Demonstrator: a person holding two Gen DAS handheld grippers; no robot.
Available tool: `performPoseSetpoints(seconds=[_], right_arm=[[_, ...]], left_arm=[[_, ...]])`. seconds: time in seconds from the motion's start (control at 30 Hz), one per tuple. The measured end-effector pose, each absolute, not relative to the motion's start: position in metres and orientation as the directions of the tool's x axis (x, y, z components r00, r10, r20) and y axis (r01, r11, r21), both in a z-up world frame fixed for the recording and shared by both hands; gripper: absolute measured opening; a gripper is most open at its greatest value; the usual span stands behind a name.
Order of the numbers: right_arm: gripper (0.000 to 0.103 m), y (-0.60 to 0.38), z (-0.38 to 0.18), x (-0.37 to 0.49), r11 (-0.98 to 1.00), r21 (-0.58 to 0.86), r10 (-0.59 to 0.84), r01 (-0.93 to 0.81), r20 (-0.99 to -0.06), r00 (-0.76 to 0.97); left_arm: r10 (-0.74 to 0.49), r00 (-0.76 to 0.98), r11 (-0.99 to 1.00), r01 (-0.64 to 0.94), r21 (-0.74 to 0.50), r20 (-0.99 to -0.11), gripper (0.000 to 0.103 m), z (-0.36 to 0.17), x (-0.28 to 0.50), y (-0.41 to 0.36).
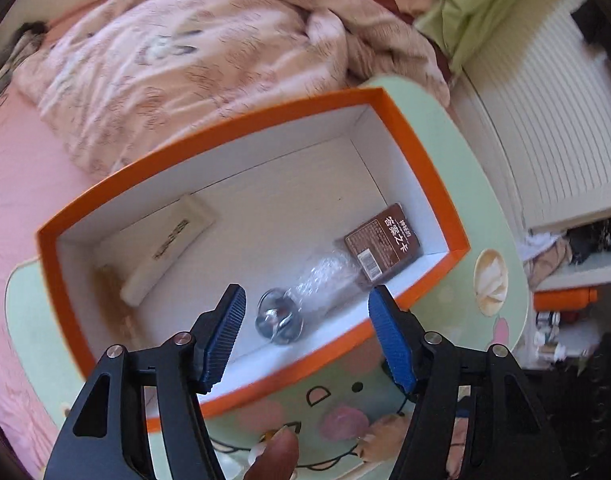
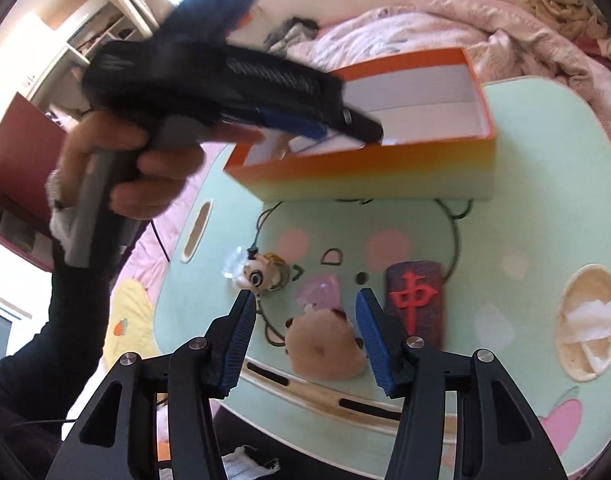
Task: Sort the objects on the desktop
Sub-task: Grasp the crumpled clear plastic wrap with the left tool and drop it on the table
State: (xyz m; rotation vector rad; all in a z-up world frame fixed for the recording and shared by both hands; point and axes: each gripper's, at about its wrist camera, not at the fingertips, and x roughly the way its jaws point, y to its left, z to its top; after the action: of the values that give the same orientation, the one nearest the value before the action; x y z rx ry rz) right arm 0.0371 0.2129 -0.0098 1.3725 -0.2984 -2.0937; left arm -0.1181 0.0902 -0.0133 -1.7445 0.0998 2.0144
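**Two grippers, one box — and loose things waiting on the table**

Nearest in the right wrist view, the right gripper (image 2: 303, 334) stands about half open with nothing clamped. A tan plush toy (image 2: 325, 350) lies between its blue pads (image 2: 237, 344), though neither pad presses on it. At one o'clock from the toy sits a dark tile with a red character (image 2: 415, 304), just beside the right pad. At eleven o'clock lies a small panda charm (image 2: 259, 276). All three rest on the pale green table (image 2: 525, 184).

Further off, at twelve o'clock, stands the orange box (image 2: 385, 164). The left gripper (image 1: 305, 320) hangs over its near wall, jaws parted and empty. Inside the box lie a clear bottle with a metal cap (image 1: 305, 300), a brown card pack (image 1: 383, 242) at one o'clock from it, and a cream case (image 1: 169, 248) at ten o'clock.

The likely trouble: the toy is soft and rounded, so an off-centre squeeze could let it squirt out or nudge the tile aside. Also, the two hands share the box — a drop made while the left gripper is over the rim could end in a knock.
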Motion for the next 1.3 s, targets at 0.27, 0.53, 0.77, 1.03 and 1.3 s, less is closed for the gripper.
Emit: performPoseSetpoints(seconds=[0.27,0.53,0.77,1.03,1.3], right_arm=[[0.052,0.234,-0.013,0.034,-0.779,0.533,-0.621,0.330,-0.728,-0.291],[0.052,0.245,-0.006,0.036,-0.778,0.553,-0.627,0.299,-0.712,-0.316],[0.052,0.246,-0.005,0.034,-0.781,0.555,-0.624,0.287,-0.708,-0.330],[0.052,0.246,-0.001,0.034,-0.827,0.491,-0.561,0.273,-0.745,-0.361],[0.052,0.233,0.000,0.032,-0.840,0.468,-0.541,0.274,-0.761,-0.357]], left_arm=[[0.378,0.057,-0.850,-0.376,-0.370,-0.924,0.050,-0.046,-0.133,0.094],[0.296,-0.094,-0.892,-0.382,-0.240,-0.951,0.030,-0.030,-0.131,0.081],[0.342,-0.205,-0.895,-0.366,-0.253,-0.917,0.030,0.014,-0.115,0.059],[0.364,-0.316,-0.874,-0.440,-0.204,-0.876,0.031,0.067,-0.032,0.029],[0.342,-0.249,-0.910,-0.328,-0.254,-0.906,0.031,0.016,0.045,-0.014]])
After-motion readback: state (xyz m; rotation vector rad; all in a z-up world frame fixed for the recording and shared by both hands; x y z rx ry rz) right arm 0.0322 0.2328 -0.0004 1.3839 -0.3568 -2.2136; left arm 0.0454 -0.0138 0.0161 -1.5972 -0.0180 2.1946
